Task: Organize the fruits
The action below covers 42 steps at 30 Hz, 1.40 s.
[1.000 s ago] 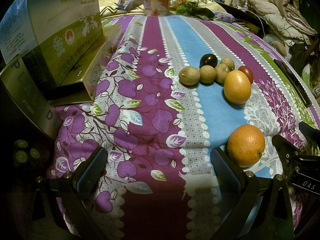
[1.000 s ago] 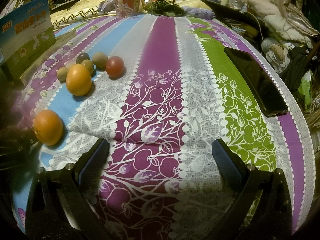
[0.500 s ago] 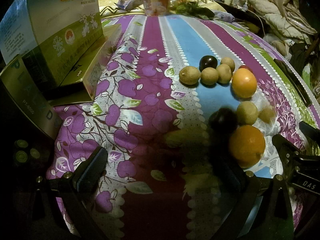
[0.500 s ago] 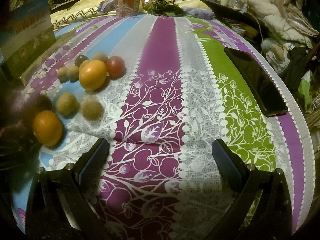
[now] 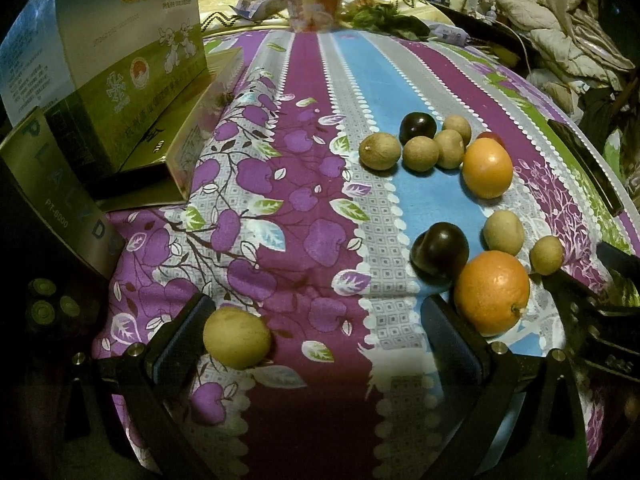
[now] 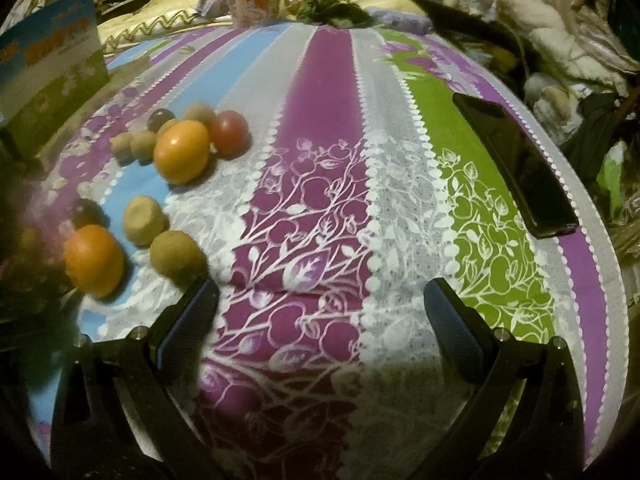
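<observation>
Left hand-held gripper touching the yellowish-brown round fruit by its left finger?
Cannot tell. In the left wrist view the yellowish-brown round fruit overlaps the left finger; neither contact nor gap shows.

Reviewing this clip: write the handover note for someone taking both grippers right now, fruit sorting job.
Left gripper: open, empty; a tan fruit lies by its left finger.
Right gripper: open, empty, over bare bedspread.
Far cluster: orange, dark plum, several tan fruits, a red one.
Near cluster: orange, dark plum, two tan fruits.
Done: nothing visibly sorted. Left: group all fruit by kind.
</observation>
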Tool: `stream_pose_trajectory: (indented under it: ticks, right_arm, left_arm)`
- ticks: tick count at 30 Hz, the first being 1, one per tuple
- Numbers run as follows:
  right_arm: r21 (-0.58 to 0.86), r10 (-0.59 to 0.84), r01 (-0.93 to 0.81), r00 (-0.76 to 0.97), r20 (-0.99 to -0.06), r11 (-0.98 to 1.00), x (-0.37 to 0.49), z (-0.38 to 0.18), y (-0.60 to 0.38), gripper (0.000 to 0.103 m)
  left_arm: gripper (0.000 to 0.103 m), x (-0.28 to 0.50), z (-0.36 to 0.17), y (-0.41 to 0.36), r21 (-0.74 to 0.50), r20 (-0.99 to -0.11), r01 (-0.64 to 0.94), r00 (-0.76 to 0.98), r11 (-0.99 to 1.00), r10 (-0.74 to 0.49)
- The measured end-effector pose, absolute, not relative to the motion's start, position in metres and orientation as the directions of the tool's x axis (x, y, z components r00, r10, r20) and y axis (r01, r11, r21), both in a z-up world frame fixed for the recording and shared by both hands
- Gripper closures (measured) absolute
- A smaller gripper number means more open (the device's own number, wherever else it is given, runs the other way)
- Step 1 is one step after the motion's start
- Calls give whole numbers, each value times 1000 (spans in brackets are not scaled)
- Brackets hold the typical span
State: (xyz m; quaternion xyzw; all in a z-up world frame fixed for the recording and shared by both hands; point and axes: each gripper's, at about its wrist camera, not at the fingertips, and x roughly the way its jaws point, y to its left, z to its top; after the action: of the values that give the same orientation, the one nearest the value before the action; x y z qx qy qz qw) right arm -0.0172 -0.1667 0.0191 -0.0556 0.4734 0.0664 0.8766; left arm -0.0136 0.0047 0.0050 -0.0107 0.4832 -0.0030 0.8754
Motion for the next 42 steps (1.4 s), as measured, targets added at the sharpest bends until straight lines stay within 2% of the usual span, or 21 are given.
stream_pose_trajectory:
  ticks: [3,7,9,11,15,17,19,22,24,26,33,38,42]
  right_arm:
    - [43,152,-210,537,-829,977,-30,30,-174,1]
    - [46,179,-229,603,-777,972,-53,47,-179,0]
    - [91,217,-229,615,-758,969,-62,52,-181,0]
    - [118,243,-241,596,-766,963,-63,54,-178,1]
    - [91,251,-285,596,-763,954,-65,60,-169,2]
    - [76,253,-305,600,-759,949,-65,62,-169,11]
    - [84,282,-342,586,-759,936,-63,63,-166,37]
    - [215,407,-402,487,-772,890,-56,56,-155,60]
    - [291,481,-432,439,-759,854,-53,51,-141,60]
    - [302,507,-464,418,-754,833,-52,46,-120,60]
    - [243,450,-452,434,-781,858,-37,32,-90,60]
    - [202,403,-441,428,-809,874,-33,28,-87,64]
    - [238,419,-399,467,-779,886,-39,38,-105,64]
  left_arm:
    - [0,-11,4,6,-23,-846,-18,532,1000,-10]
    - [0,-10,5,5,-25,-864,-48,503,999,2]
    - [0,-9,6,6,-45,-878,-78,479,996,-2]
    - [0,-1,6,9,-58,-914,-42,404,997,-36]
    - [0,-10,14,18,-94,-915,40,391,995,-103]
    - [1,-28,26,27,-94,-891,54,441,994,-108]
    - [1,-47,39,38,-73,-858,45,506,996,-86]
    - [4,-69,56,51,-107,-814,21,573,994,-100]
    - [7,-80,63,51,-134,-791,26,599,991,-123]
    - [10,-83,67,48,-137,-778,37,614,990,-131]
    - [22,-70,69,49,-242,-765,57,603,969,-226]
    - [23,-78,69,46,-247,-751,75,615,966,-240]
    - [28,-84,55,53,-253,-772,12,600,967,-209]
